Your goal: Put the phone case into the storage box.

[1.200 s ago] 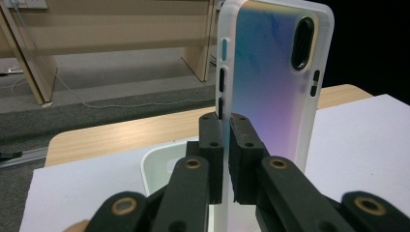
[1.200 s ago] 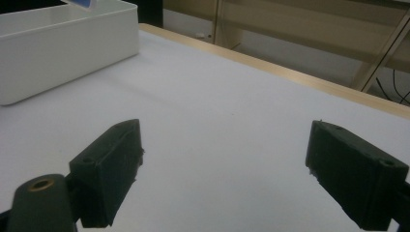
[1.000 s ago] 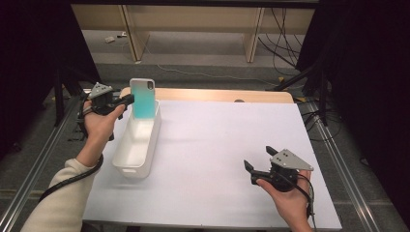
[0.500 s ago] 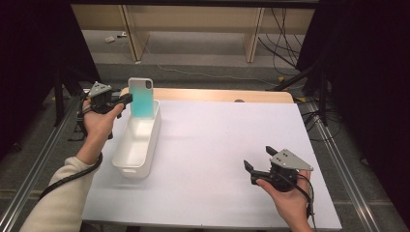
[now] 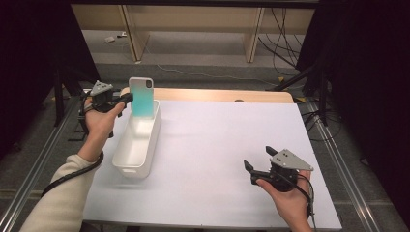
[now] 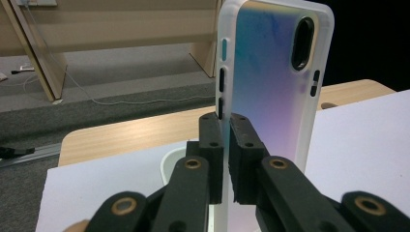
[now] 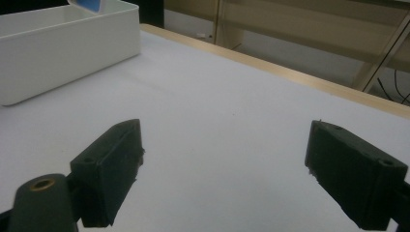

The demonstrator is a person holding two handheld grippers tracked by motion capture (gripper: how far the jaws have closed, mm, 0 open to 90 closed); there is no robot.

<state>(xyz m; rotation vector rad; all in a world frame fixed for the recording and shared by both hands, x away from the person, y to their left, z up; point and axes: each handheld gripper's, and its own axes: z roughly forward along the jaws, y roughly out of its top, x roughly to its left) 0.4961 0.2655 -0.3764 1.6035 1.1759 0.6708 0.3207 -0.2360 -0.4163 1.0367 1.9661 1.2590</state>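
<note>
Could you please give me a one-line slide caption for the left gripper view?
Left tongs shut on the edge of an upright iridescent phone case above a white bin.

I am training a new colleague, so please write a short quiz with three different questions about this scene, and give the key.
1. True or false: the left gripper is shut on the edge of the phone case.
2. Where does the white bin sit? A) at the table's left side B) at its right side C) on the floor
3. Fill in: the jaws of the right gripper stand ____ over the white table.

Key: 1 true; 2 A; 3 open.
</note>
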